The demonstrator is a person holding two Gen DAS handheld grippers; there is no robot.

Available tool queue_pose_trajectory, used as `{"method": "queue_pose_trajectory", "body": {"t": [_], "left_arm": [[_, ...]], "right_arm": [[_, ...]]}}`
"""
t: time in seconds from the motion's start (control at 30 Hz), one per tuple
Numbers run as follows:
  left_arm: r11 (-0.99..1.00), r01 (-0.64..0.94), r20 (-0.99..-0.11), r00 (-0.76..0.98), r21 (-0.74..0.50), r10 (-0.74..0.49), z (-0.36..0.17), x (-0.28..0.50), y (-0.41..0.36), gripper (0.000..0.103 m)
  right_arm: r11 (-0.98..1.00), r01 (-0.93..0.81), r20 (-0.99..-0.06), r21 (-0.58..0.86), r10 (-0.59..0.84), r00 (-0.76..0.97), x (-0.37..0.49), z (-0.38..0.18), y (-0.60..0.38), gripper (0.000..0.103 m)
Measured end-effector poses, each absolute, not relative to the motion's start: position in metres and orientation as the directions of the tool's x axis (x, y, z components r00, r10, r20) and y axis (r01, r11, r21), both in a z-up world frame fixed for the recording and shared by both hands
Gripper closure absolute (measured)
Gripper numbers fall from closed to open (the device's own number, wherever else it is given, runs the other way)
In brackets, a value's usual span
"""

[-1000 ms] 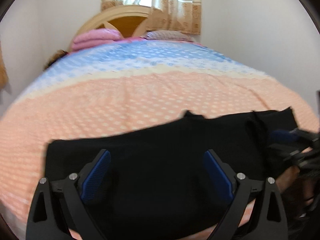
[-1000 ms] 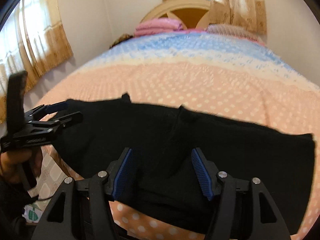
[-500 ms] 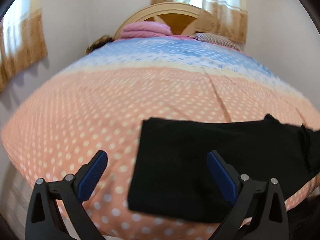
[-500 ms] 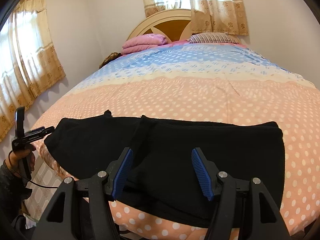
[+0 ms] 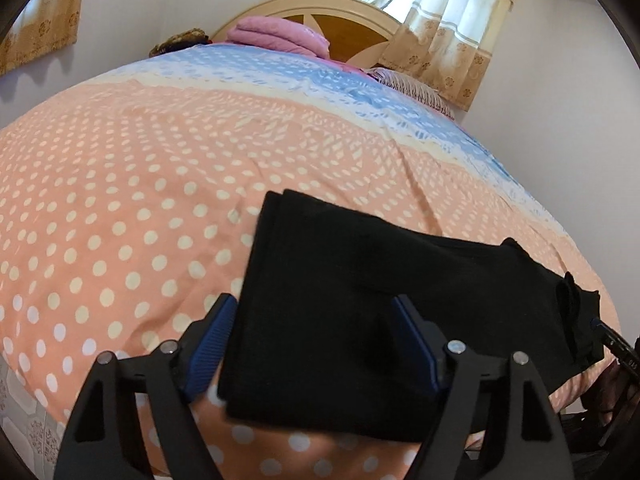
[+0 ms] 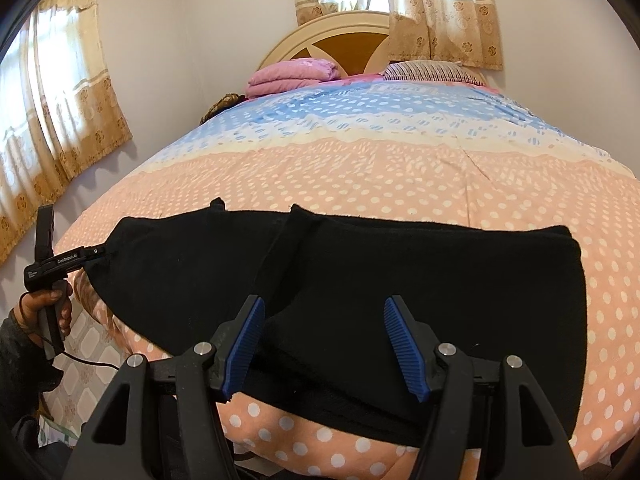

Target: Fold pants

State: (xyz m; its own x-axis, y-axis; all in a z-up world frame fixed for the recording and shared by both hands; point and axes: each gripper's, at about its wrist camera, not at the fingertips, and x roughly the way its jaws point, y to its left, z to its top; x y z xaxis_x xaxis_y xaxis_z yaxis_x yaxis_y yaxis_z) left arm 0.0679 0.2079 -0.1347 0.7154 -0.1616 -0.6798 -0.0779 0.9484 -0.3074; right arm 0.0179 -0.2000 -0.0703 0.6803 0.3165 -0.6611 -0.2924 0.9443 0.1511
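Black pants lie flat across the near edge of a bed, also seen in the right wrist view. My left gripper is open, with its fingers straddling the left end of the pants just above the cloth. In the right wrist view the left gripper sits at the pants' left end. My right gripper is open over the middle to right part of the pants, holding nothing.
The bed has a peach polka-dot and blue cover. A folded pink blanket and a striped pillow lie by the headboard. Curtained windows are on the walls. Tiled floor lies left of the bed.
My left gripper swung left along the pants to their left end and came closer to the cloth. My right gripper stayed open over the pants with little movement.
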Motion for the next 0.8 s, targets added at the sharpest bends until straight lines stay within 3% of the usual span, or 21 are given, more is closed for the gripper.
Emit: {"method": "queue_pose_trajectory", "body": {"t": [0.03,0.07,0.17,0.37,0.57,0.8], "left_arm": [[0.951,-0.083,-0.683,0.715,-0.297,-0.151,-0.134,0.067,0.208,0.034],[0.954,-0.089,-0.686,0.714,-0.287,-0.14,-0.133,0.067,0.208,0.053],[0.937,-0.075,-0.679,0.709,-0.341,-0.19,-0.13,0.065,0.211,0.074],[0.933,-0.063,-0.656,0.728,-0.354,-0.2,-0.12,0.062,0.209,0.078],[0.889,0.069,-0.495,0.81,-0.452,-0.315,-0.075,0.044,0.203,0.079],[0.867,0.248,-0.388,0.817,-0.433,-0.427,-0.022,0.036,0.154,0.079]], "right_arm": [[0.944,-0.293,-0.662,0.151,0.316,0.68,0.018,-0.071,-0.2,0.039],[0.944,-0.293,-0.662,0.151,0.317,0.68,0.018,-0.071,-0.2,0.039],[0.943,-0.294,-0.657,0.155,0.321,0.682,0.016,-0.072,-0.2,0.039],[0.945,-0.286,-0.647,0.16,0.319,0.693,0.015,-0.068,-0.205,0.039],[0.95,-0.255,-0.633,0.178,0.31,0.71,0.016,-0.06,-0.218,0.039],[0.961,-0.212,-0.62,0.179,0.277,0.734,0.012,-0.045,-0.241,0.039]]}}
